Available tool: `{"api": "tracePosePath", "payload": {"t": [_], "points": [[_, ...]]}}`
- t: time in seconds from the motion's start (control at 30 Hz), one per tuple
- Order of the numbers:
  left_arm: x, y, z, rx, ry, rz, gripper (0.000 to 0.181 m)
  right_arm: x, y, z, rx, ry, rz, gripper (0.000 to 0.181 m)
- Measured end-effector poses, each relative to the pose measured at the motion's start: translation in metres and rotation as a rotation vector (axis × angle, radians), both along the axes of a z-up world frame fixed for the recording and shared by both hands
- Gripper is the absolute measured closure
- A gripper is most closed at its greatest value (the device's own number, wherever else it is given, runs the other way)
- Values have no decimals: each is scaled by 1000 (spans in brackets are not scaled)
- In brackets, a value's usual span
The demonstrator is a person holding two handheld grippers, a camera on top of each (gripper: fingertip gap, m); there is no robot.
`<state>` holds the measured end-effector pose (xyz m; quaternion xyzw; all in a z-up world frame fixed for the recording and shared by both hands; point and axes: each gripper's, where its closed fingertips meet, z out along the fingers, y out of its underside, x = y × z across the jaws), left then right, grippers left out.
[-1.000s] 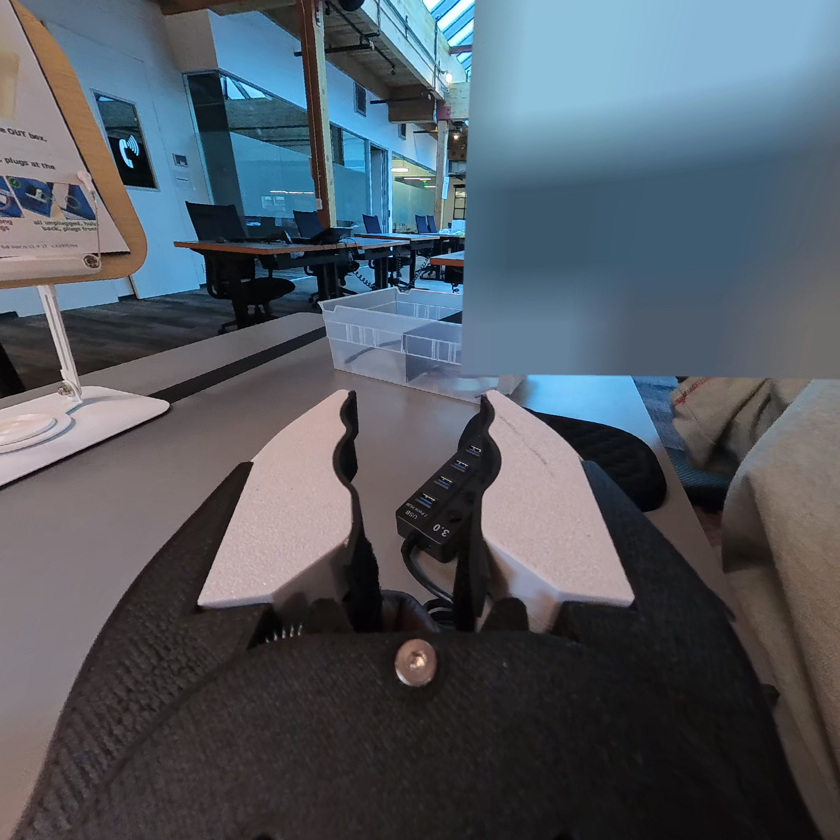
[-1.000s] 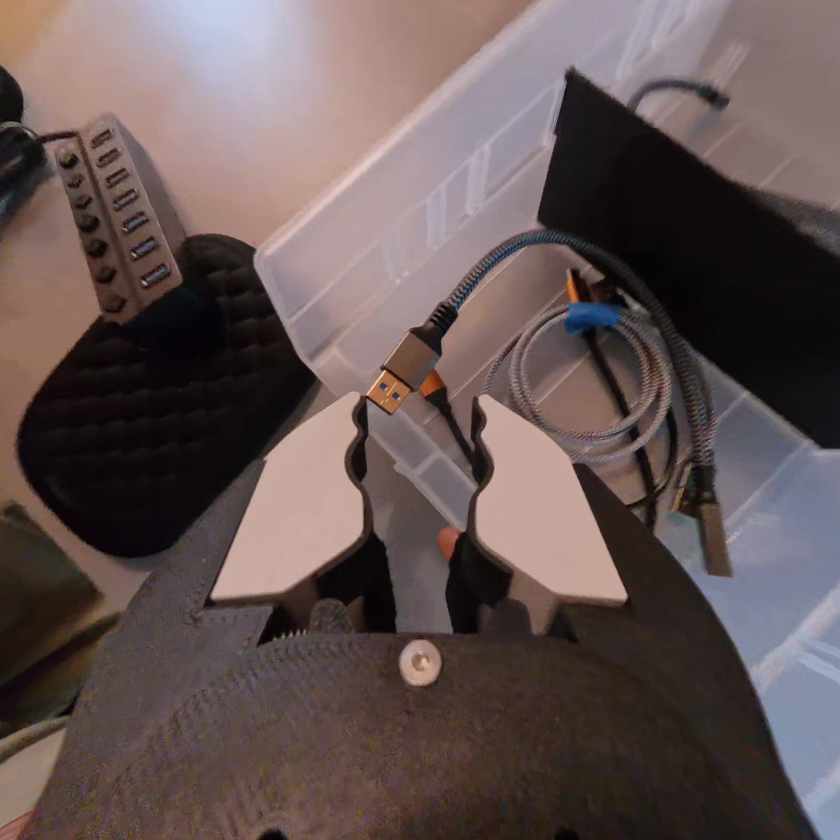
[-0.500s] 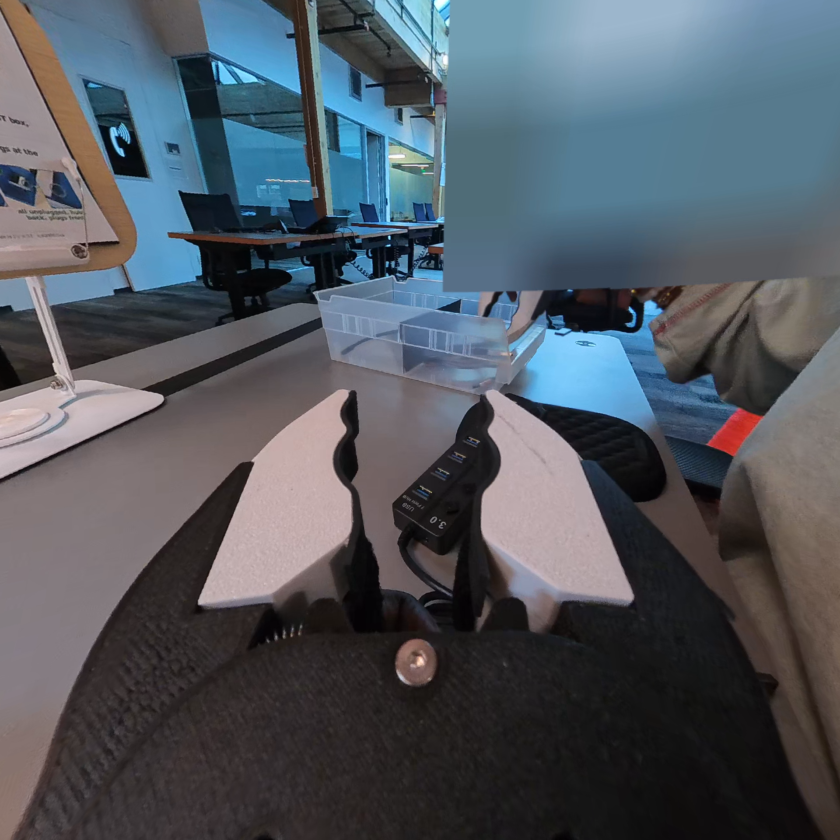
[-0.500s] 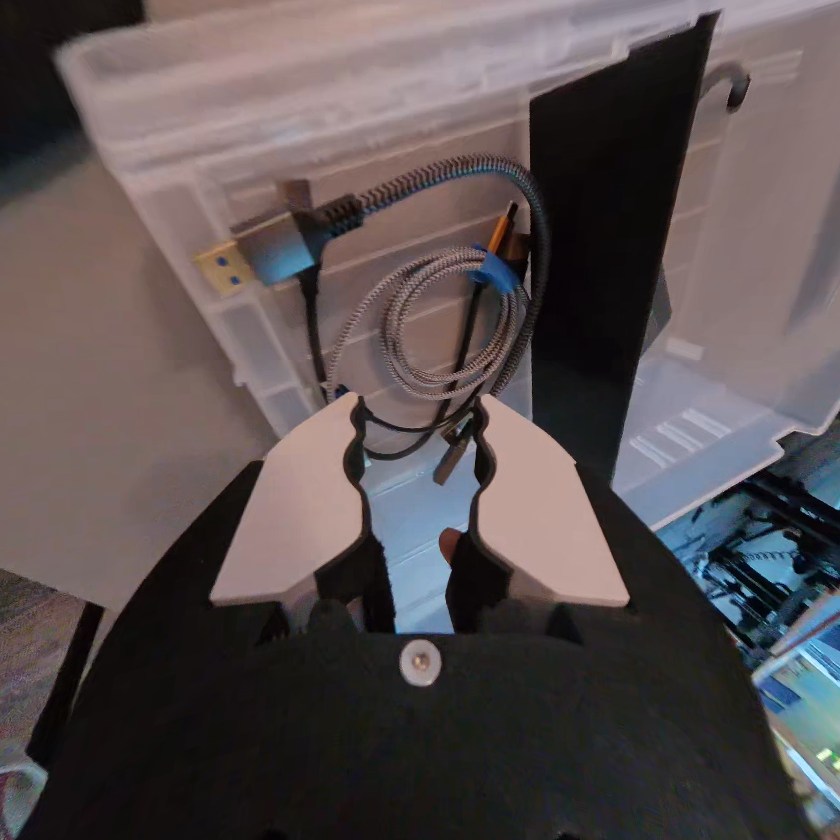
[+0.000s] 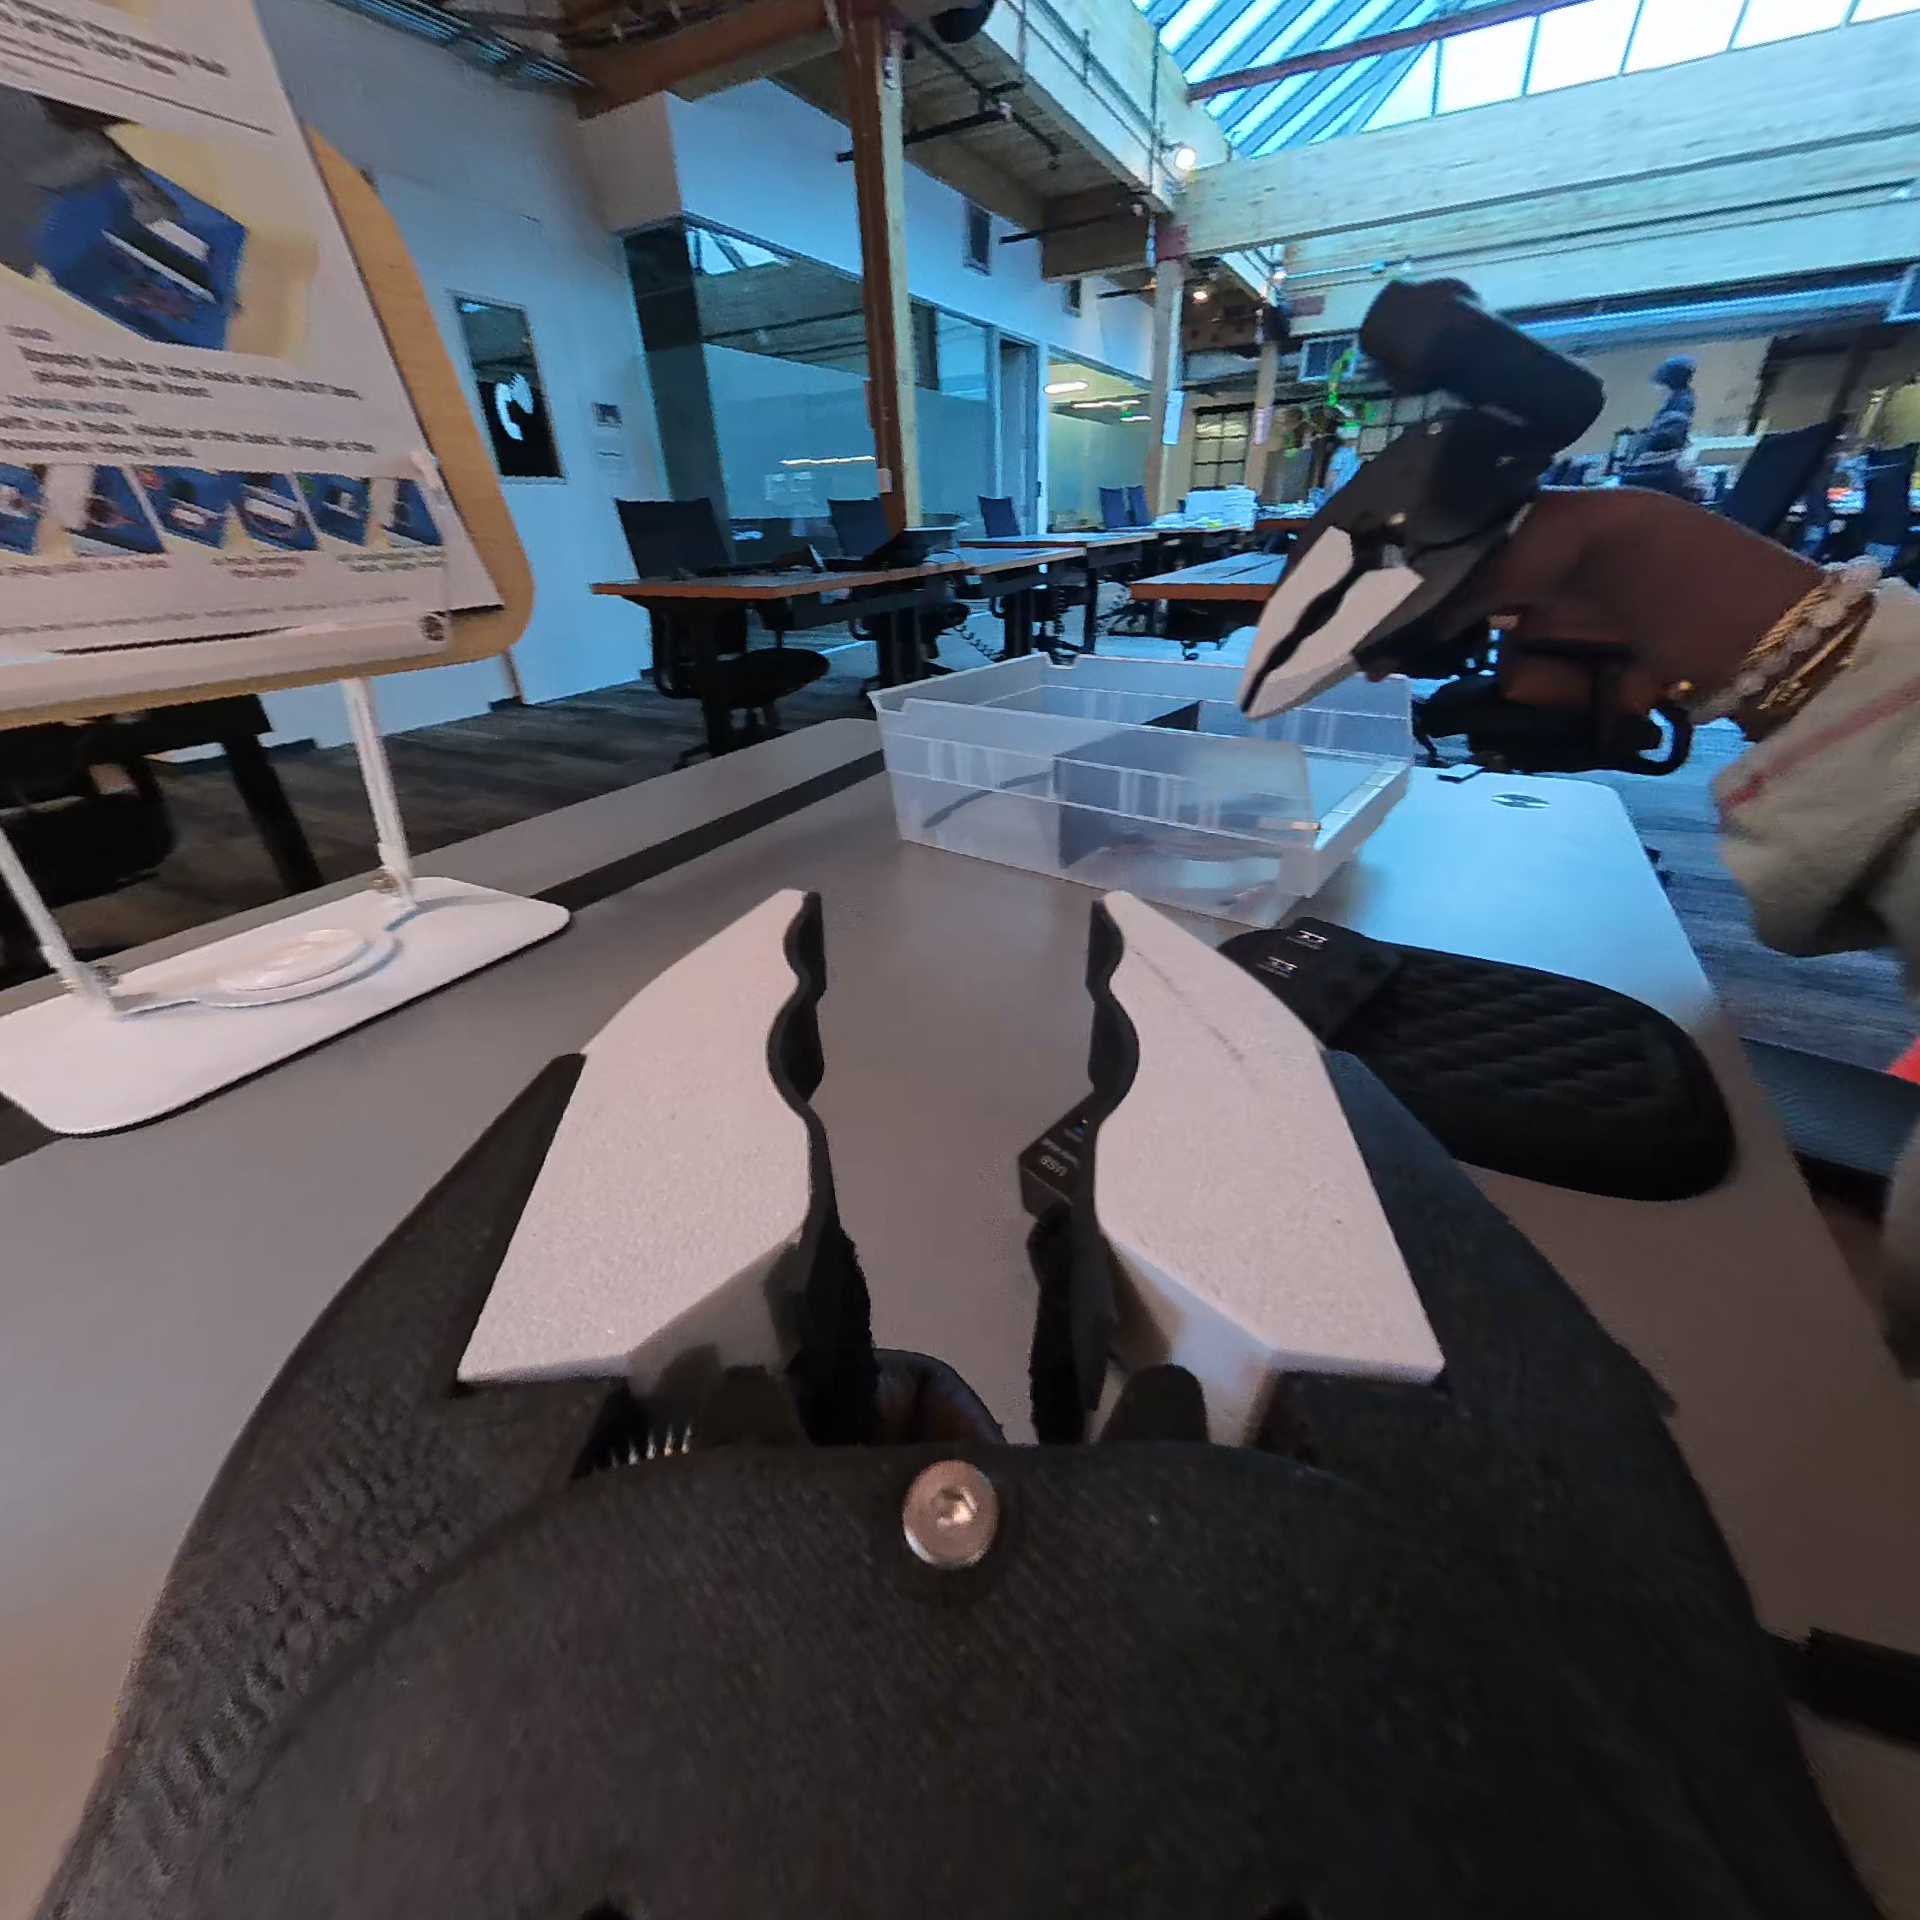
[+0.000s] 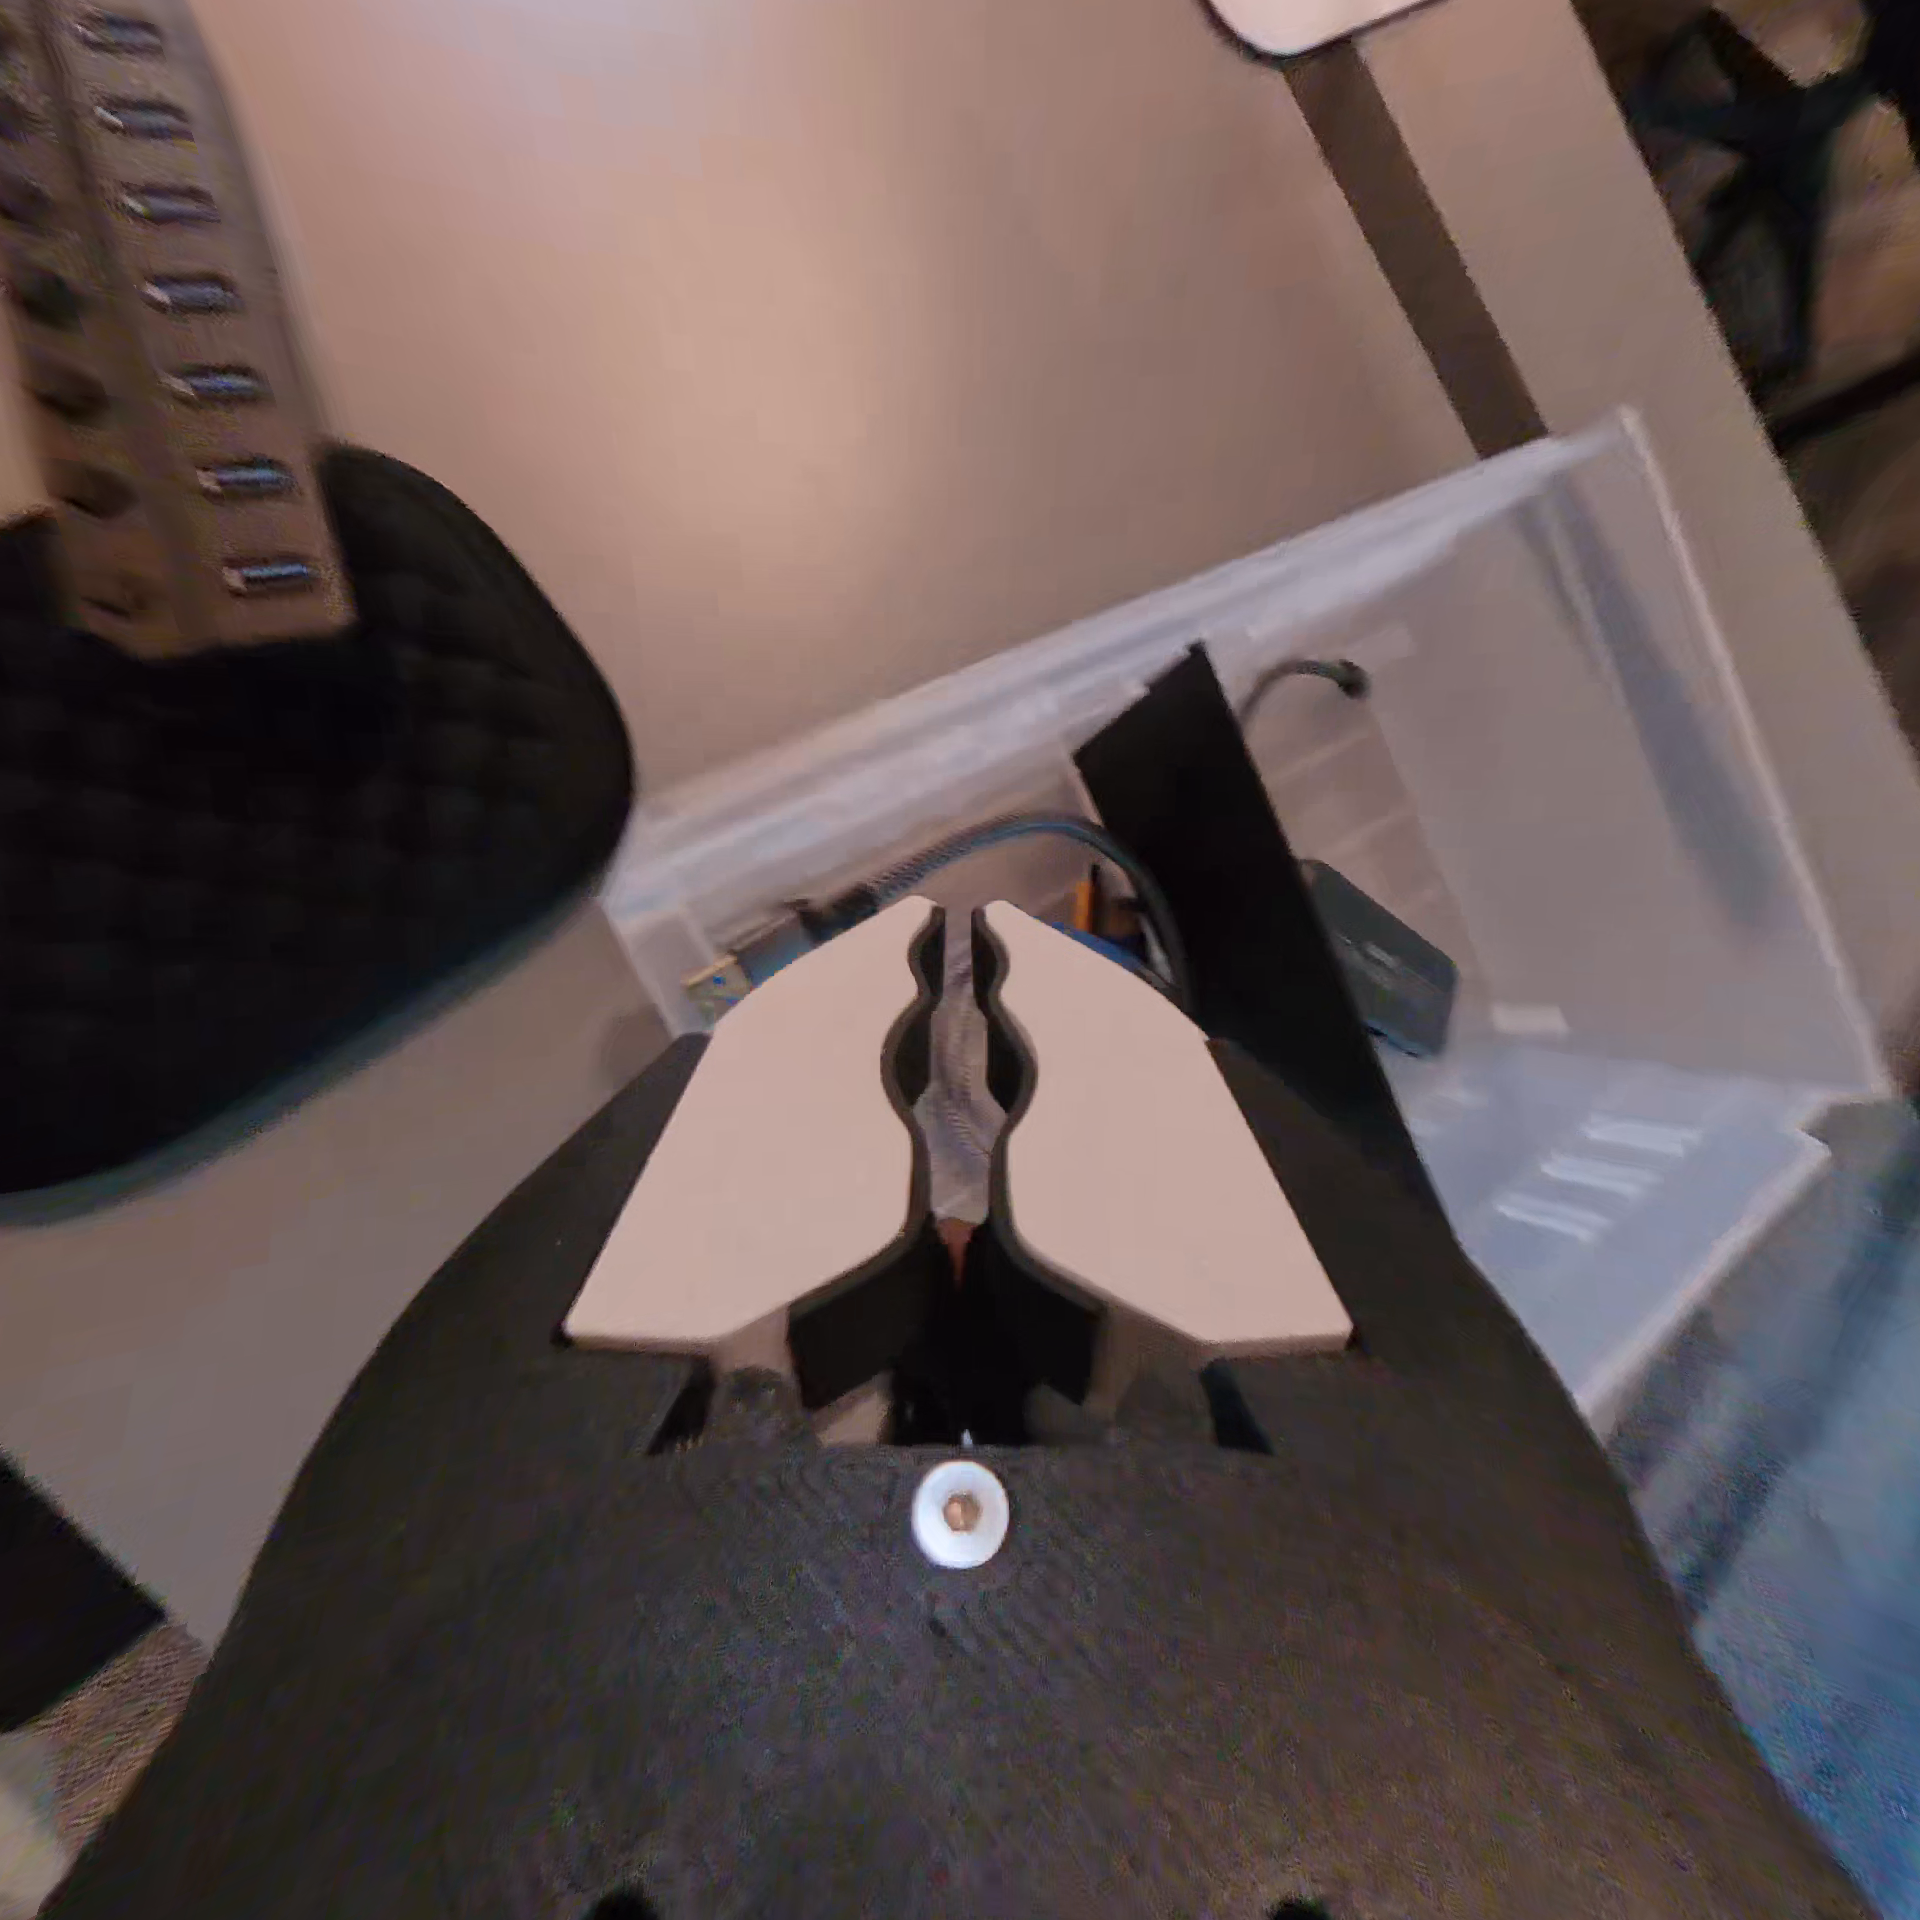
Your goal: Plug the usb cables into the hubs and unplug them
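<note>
In the left wrist view my left gripper is open and empty, low over the grey table. A black USB hub lies just inside its right finger, mostly hidden. My right gripper hangs above the clear bin. In the blurred right wrist view my right gripper is shut on a grey braided cable over the bin. A blue-and-black braided cable's USB plug lies by its left finger. A silver multi-port hub rests on a black padded mat.
A black divider splits the bin, with a dark box beyond it. A sign on a white stand is at the left. The black mat lies right of my left gripper. A person's sleeve is at the right edge. Some 35 centimetres of space lies between my two pairs of fingers. The right gripper is farther from the black USB hub, some 25 centimetres, than the left, some 12 centimetres.
My right gripper has closed from open, now pinching the grey cable, and has swung back over the bin's near wall. My left gripper shifted so the black hub is mostly behind its right finger.
</note>
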<state>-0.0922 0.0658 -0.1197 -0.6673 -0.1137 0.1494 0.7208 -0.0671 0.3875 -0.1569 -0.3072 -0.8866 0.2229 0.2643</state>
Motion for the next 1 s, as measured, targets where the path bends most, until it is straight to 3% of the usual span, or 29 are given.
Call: {"api": "tracePosePath", "payload": {"t": [0.23,0.5,0.6,0.83,1.0], "points": [[-2,-1,2,17,9,17,135,16,-10,-25,-79,-218,27,178],[-5,-4,2,40,-14,21,137,21,-25,-40,-176,-324,70,178],[-4,-4,3,48,-18,14,137,21,-19,-50,-151,-351,49,179],[-3,-4,4,47,-8,14,137,18,30,-84,63,-399,-59,178],[-3,-3,3,50,-18,8,137,13,3,-44,-268,-365,-144,136]]}}
